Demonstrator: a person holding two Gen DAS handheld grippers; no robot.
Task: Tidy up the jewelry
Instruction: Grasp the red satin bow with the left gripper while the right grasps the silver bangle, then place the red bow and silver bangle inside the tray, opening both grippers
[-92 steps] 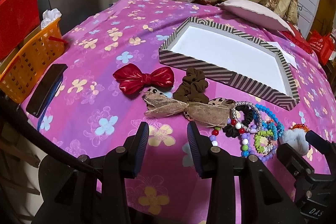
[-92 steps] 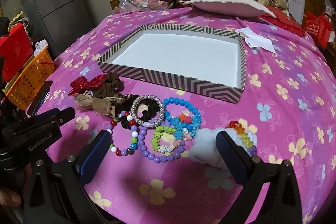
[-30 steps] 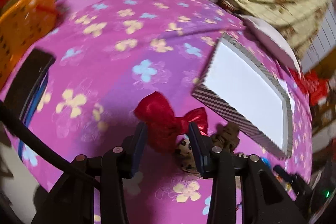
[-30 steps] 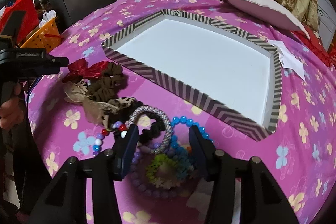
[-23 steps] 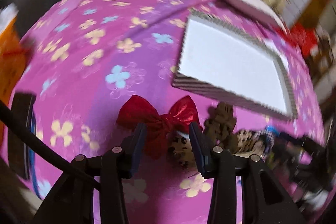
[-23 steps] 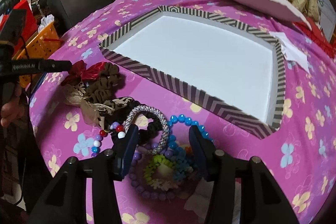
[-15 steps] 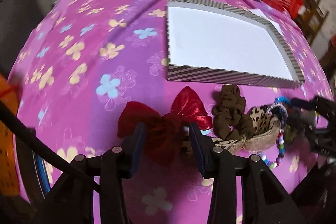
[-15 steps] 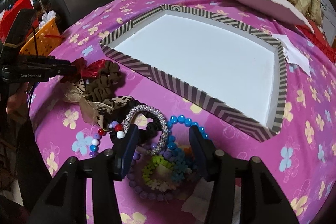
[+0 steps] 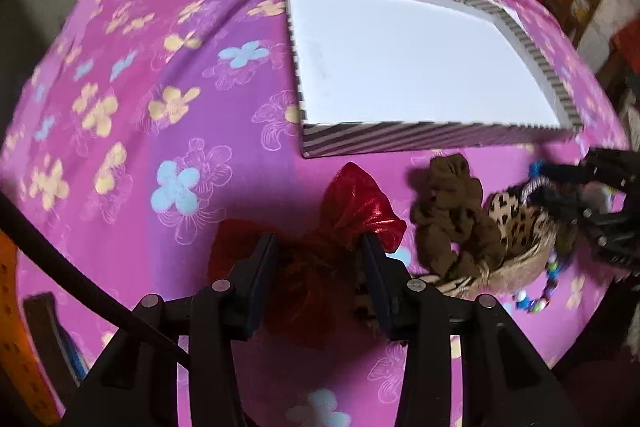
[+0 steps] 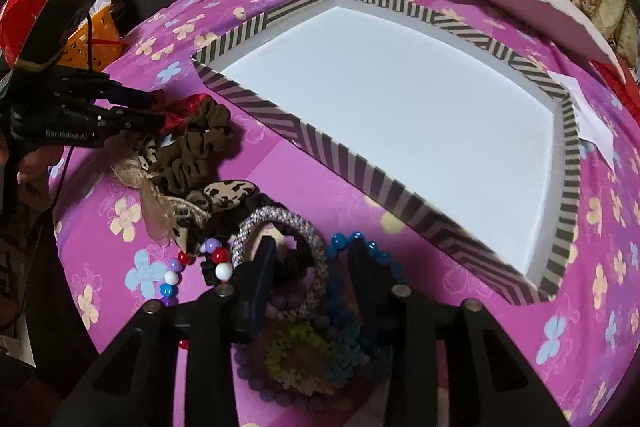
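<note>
A shiny red bow lies on the pink flowered cloth. Its knot sits between the fingers of my left gripper, which stands open around it without visibly squeezing. From the right wrist the left gripper shows at the bow. My right gripper is closing. One finger is inside the silver beaded bracelet, the other beside blue beads, and the pads are not on the bracelet. A brown scrunchie and a leopard bow lie between the grippers. The striped box is empty.
Green, purple and mixed-colour bead bracelets lie under the right gripper. An orange basket stands off the left edge. A white foam plate and a paper slip lie beyond the box. A person's hand holds the left gripper.
The left gripper rolled and came lower over the red bow, so the box now sits squarer ahead. The right gripper sank a little and its fingers narrowed around the silver bracelet.
</note>
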